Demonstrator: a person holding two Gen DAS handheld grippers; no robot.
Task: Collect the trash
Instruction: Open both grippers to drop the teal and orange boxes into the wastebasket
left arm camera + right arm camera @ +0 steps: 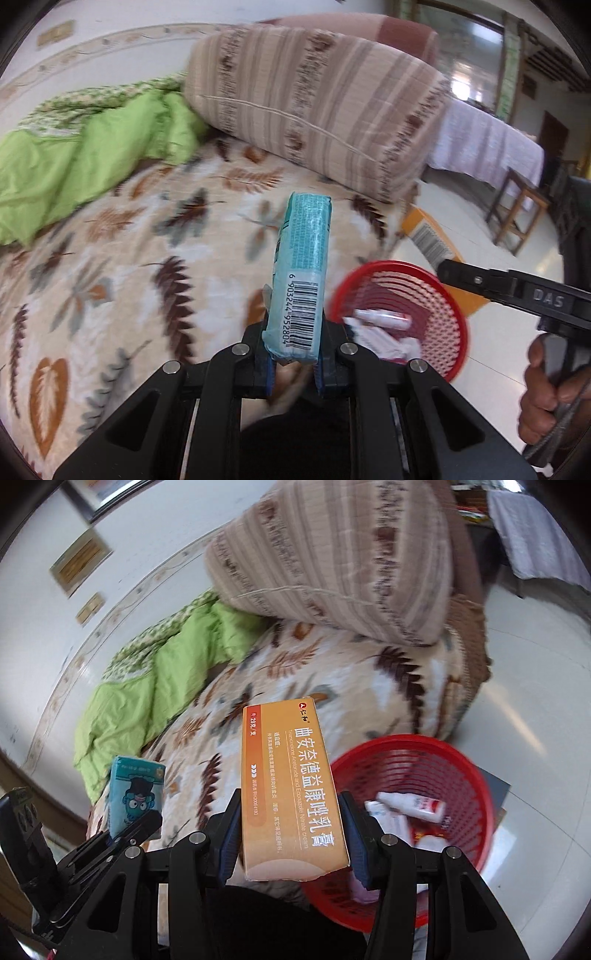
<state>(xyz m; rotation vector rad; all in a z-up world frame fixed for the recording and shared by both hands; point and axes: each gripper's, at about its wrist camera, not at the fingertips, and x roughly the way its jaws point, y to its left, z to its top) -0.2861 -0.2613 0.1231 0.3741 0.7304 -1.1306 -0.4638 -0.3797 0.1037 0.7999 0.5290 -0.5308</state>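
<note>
My left gripper (293, 363) is shut on a teal tissue pack (303, 280) with a barcode, held upright over the leaf-patterned bed. In the right wrist view the same pack (137, 797) shows at lower left in the left gripper (122, 834). My right gripper (290, 838) is shut on an orange cream box (291, 794), its blue pads pressing both long sides. A red mesh basket (458, 771) stands on the floor just right of the box, holding white tubes and wrappers. In the left wrist view the basket (443, 317) lies right of the pack, and the right gripper's finger (480, 282) reaches over its rim.
A leaf-patterned blanket (129, 277) covers the bed. A green quilt (92, 155) and a striped folded quilt (314, 110) lie at its far side. White tiled floor (535, 701) spreads to the right. A person's hand (546, 391) grips the right tool. A wooden stool (517, 210) stands beyond.
</note>
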